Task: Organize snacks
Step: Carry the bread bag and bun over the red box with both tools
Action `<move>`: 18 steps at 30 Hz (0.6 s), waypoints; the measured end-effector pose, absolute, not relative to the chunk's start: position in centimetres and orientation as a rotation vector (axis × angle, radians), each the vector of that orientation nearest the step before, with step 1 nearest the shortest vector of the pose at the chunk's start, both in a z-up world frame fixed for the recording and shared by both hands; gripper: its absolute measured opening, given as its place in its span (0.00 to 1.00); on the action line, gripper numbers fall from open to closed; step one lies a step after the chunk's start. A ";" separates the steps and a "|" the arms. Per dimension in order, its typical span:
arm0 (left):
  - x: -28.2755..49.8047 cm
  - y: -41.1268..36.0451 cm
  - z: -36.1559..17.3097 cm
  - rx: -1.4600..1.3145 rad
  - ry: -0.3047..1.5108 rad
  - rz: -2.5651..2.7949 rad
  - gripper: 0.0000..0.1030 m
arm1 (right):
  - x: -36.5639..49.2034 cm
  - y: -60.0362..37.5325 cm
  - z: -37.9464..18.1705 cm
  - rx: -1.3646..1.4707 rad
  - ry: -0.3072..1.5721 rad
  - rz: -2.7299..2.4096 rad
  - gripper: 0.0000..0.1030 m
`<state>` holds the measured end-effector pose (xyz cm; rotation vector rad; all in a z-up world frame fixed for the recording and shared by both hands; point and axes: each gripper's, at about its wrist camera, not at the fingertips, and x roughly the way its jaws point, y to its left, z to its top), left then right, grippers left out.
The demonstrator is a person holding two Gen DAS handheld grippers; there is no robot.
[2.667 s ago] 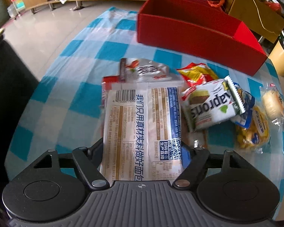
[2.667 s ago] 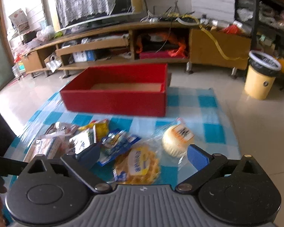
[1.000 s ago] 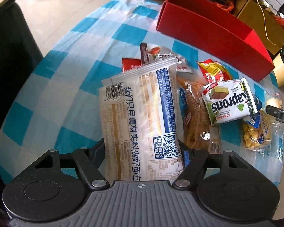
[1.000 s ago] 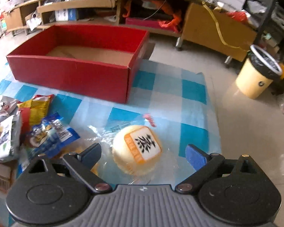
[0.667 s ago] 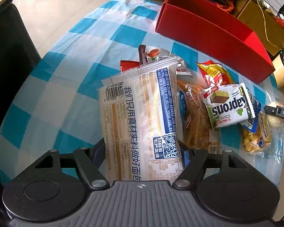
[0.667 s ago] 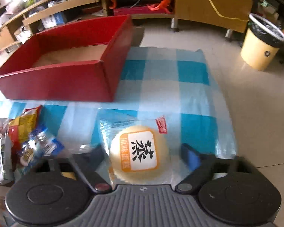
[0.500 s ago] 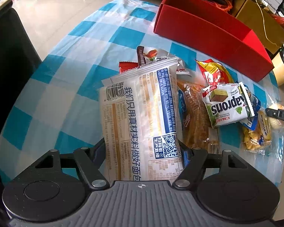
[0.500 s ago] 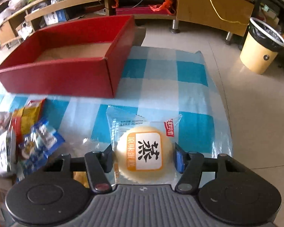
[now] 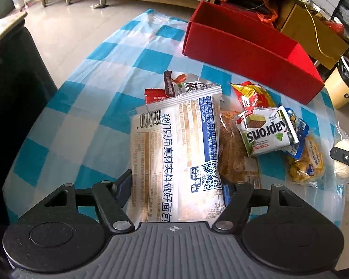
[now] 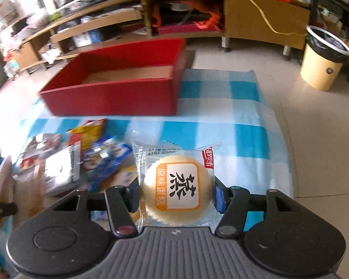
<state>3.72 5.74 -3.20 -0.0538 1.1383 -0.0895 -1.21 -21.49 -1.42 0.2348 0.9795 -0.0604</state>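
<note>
The left gripper point(image 9: 176, 186) squeezes a long white bread bag point(image 9: 176, 148) from both sides. The bag sticks up and away from the gripper, above the pile of snacks. Its jaws have just been closing a bit more on the bag.

The right gripper point(image 10: 176, 197) is clamped on a round steamed cake point(image 10: 176, 193) in a clear wrapper. Its blue pads point(image 10: 219, 197) press on both sides of the cake. The jaws have just been closing on it. The cake is off the worktop point(image 10: 232, 121), which has a blue and white check cloth.

The red box point(image 10: 118, 97) sits at the far side of the worktop. Its top is open, and its brown floor is bare. In the right wrist view there is open cloth between the cake and the box's near wall. The cloth to the right of the cake is bare up to the worktop's edge, and past it is the tiled floor.

Other snacks lie in a heap between the two grippers: a green and white wafer pack point(image 9: 265, 134), a yellow and red bag point(image 9: 253, 95), a blue packet point(image 9: 297, 130) and a bag of yellow biscuits point(image 9: 307, 165). In the left wrist view the left half of the cloth is bare. A dark chair point(image 9: 14, 88) stands just beside that edge. A yellow bin point(image 10: 323, 62) stands on the floor, well apart from the worktop.
</note>
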 end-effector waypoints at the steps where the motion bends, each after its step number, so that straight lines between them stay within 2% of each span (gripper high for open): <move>1: 3.6 5.8 -3.2 -0.058 1.141 -0.089 0.73 | -1.5 -20.9 -1.2 0.234 0.975 -0.040 0.53; 10: 2.7 5.5 -1.4 -0.061 1.095 -0.080 0.73 | -1.6 -18.4 0.5 0.239 0.913 0.057 0.53; 18: 5.6 4.2 0.4 -0.079 1.039 -0.114 0.73 | -0.2 -18.4 0.5 0.252 0.908 0.048 0.53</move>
